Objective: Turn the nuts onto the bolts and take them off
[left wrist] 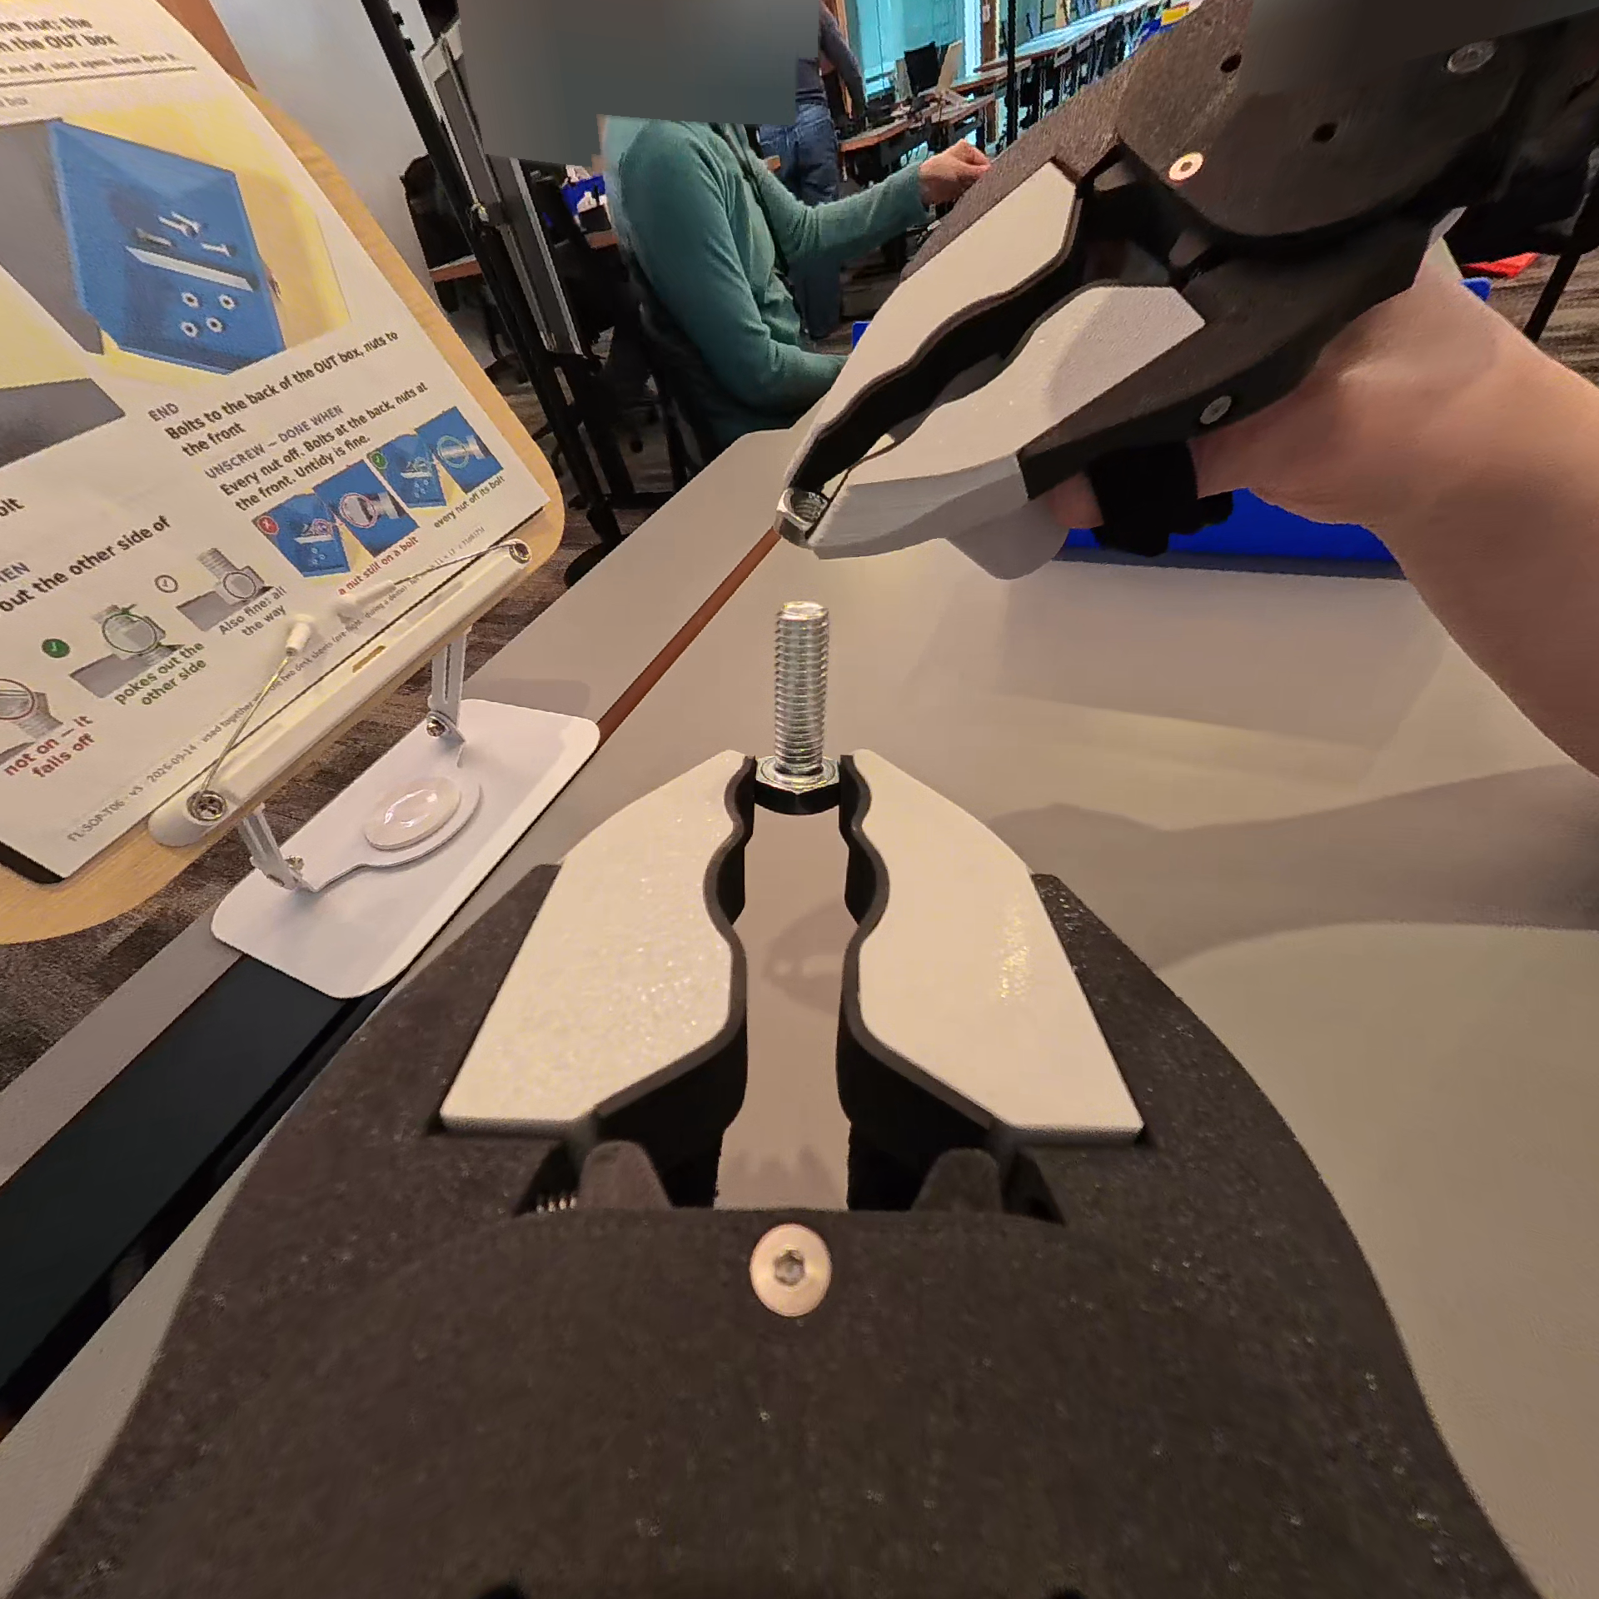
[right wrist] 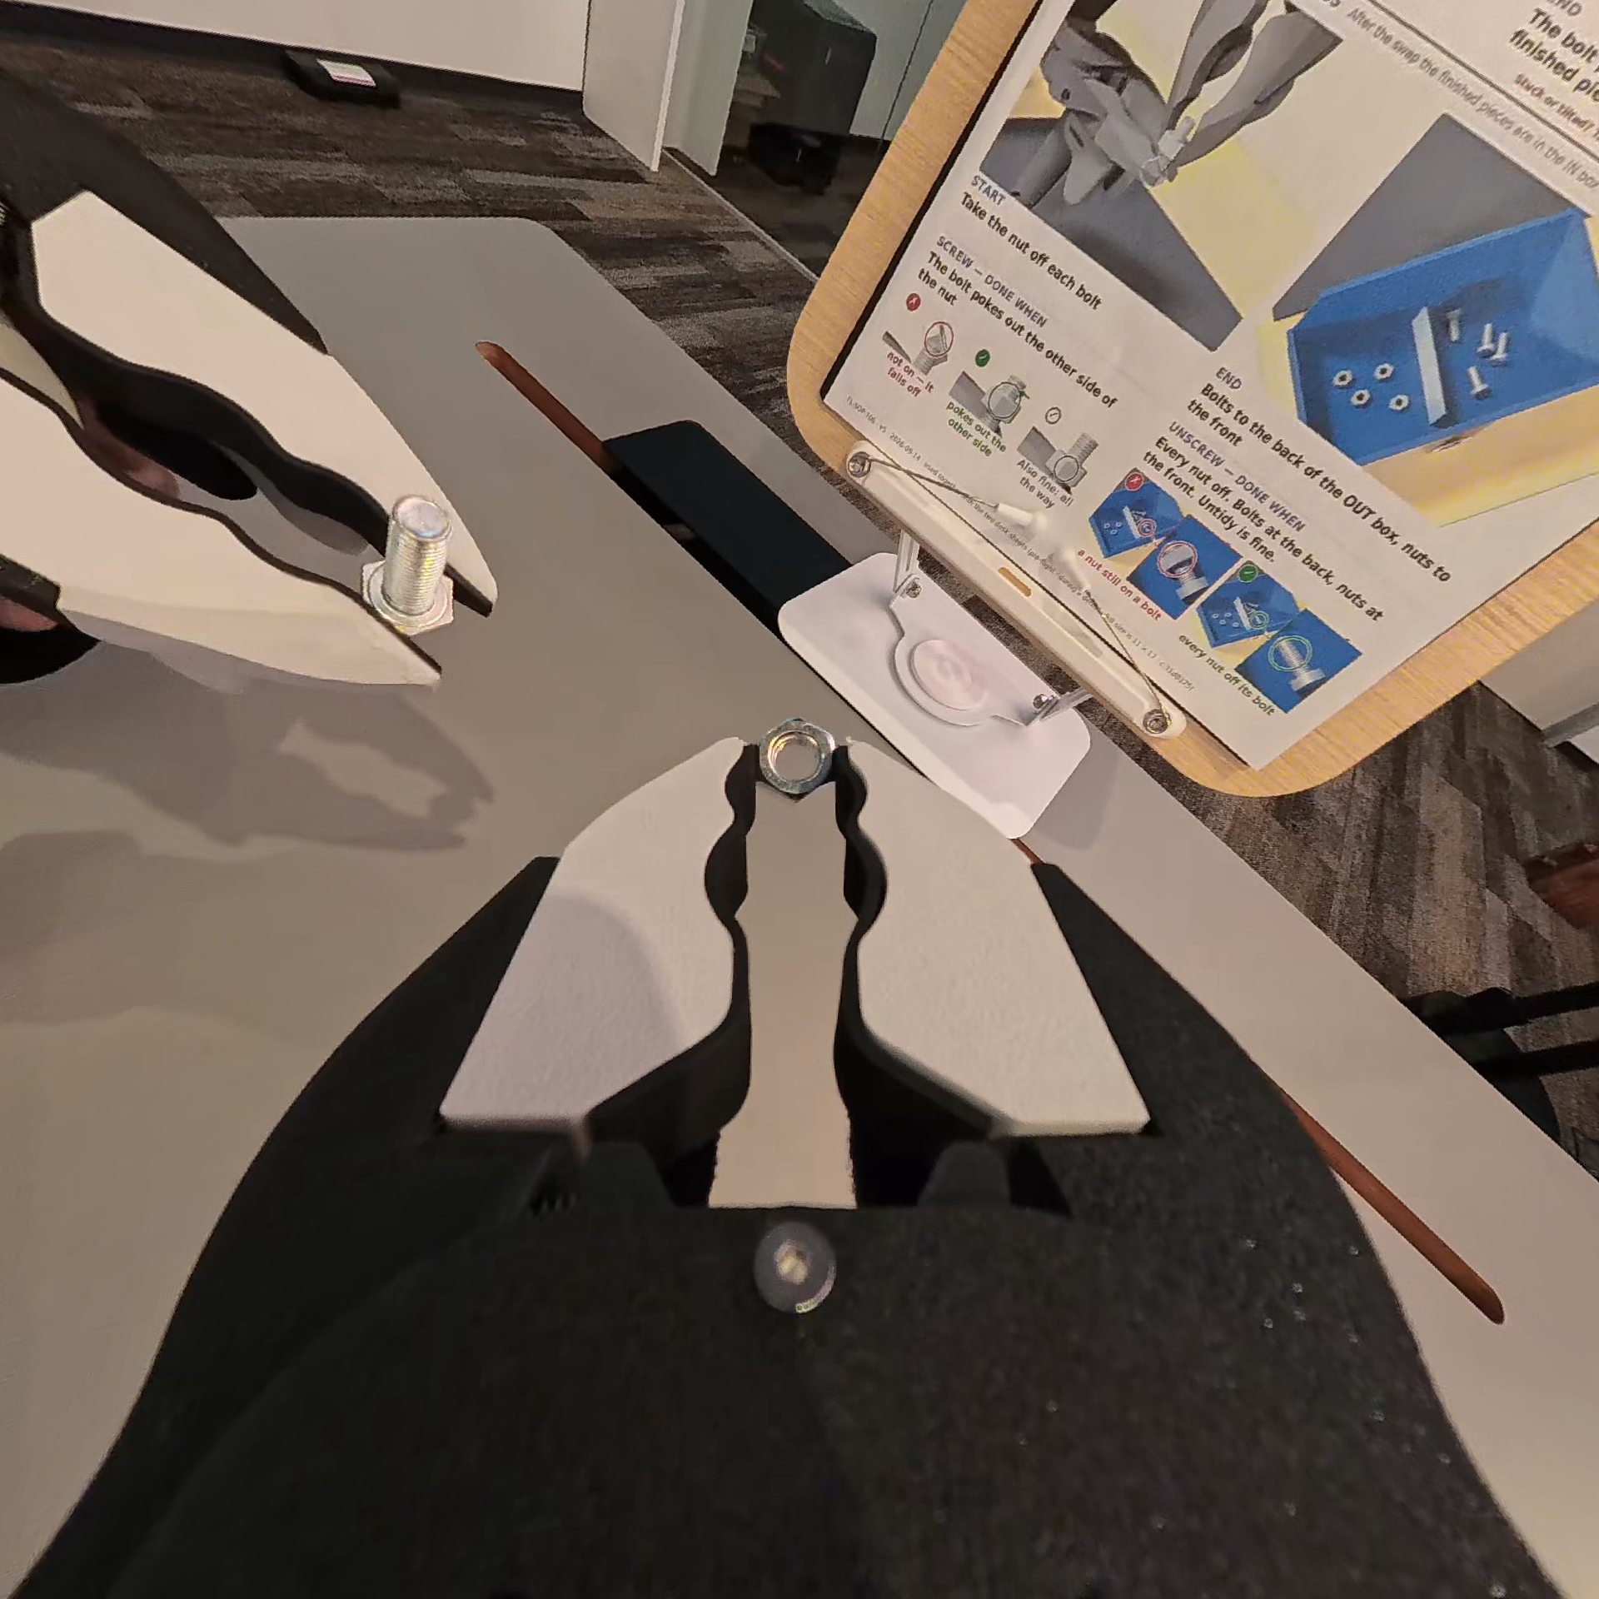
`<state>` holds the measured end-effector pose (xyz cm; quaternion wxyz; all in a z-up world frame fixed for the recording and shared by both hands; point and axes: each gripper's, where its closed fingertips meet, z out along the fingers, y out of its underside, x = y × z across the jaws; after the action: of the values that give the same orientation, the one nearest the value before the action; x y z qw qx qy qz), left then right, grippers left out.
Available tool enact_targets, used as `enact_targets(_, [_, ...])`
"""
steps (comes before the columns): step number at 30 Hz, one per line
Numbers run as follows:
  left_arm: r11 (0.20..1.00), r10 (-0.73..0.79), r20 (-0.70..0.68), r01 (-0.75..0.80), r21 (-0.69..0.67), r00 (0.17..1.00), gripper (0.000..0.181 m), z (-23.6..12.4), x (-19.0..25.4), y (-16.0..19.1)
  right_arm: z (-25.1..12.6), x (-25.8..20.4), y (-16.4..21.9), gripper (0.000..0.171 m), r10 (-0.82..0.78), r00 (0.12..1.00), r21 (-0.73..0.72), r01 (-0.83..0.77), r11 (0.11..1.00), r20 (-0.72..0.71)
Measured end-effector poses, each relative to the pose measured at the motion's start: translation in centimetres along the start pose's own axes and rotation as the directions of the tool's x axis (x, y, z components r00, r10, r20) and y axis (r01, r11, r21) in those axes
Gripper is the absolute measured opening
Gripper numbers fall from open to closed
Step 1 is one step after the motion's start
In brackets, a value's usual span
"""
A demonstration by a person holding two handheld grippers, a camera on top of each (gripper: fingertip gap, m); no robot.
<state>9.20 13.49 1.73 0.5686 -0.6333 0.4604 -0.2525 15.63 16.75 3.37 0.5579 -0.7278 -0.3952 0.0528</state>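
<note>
While both tools grip, left tool [left wrist: 796, 770] the bolt [left wrist: 800, 688], only the right wrist view shows nut's [right wrist: 795, 758] bore.

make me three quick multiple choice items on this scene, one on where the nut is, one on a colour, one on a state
1. Where is the nut?
A. lying on the table
B. pinched at the tips of the right hand-held gripper
C. threaded on the bolt

2. What colour is the base of the instruction board's stand?
A. white
B. red
C. green

3. How does the bolt stand in the left hand-held gripper?
A. lying loose on the table
B. held by its threaded tip, head up
C. clamped at its head, threads pointing up

Answers:
1 B: the nut sits between the right fingertips, above and clear of the bolt.
2 A: the flat base plate is white.
3 C: the fingertips close on the hex head and the shank rises bare.
</note>
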Motion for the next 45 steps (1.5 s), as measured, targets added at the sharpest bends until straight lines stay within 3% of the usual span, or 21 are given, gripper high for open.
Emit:
enact_targets(4, [1.0, -0.004, -0.016, 0.004, 0.013, 1.0, 0.018, 0.3, 0.3, 0.0, -0.1, -0.6, -0.3, 0.017, -0.005, 0.999, 0.011, 0.005, 1.0, 0.036])
enact_targets(9, [1.0, 0.011, -0.078, -0.009, 0.024, 0.997, 0.018, 1.2, 1.9, 0.1, -2.5, -3.8, -3.1, 0.017, 0.037, 0.943, 0.167, -0.097, 0.981, 0.332])
enact_targets(13, [0.998, 0.047, -0.118, -0.043, 0.035, 0.992, 0.018, 1.5, 3.3, -0.5, -4.4, -5.2, -3.7, 0.017, -0.058, 0.895, 0.243, -0.058, 0.968, 0.443])
enact_targets(29, [0.986, 0.166, -0.231, -0.159, 0.051, 0.959, 0.018, 0.6, 6.4, -1.0, -6.1, -7.8, -2.3, 0.017, -0.214, 0.799, 0.264, 0.072, 0.962, 0.562])
enact_targets(35, [0.981, 0.168, -0.316, -0.127, 0.147, 0.934, 0.018, -0.4, 8.0, -2.6, -8.1, -8.5, -3.2, 0.016, -0.262, 0.75, 0.347, 0.047, 0.937, 0.608])
enact_targets(40, [0.987, 0.147, -0.154, -0.135, 0.083, 0.977, 0.018, 0.3, 5.7, -2.7, -6.4, -6.7, -3.1, 0.017, -0.121, 0.841, 0.226, -0.002, 0.974, 0.527])
enact_targets(45, [0.993, 0.112, -0.061, -0.109, 0.046, 0.992, 0.018, 0.5, 4.4, -3.1, -5.6, -5.9, -4.1, 0.017, 0.026, 0.865, 0.197, -0.143, 0.97, 0.501])
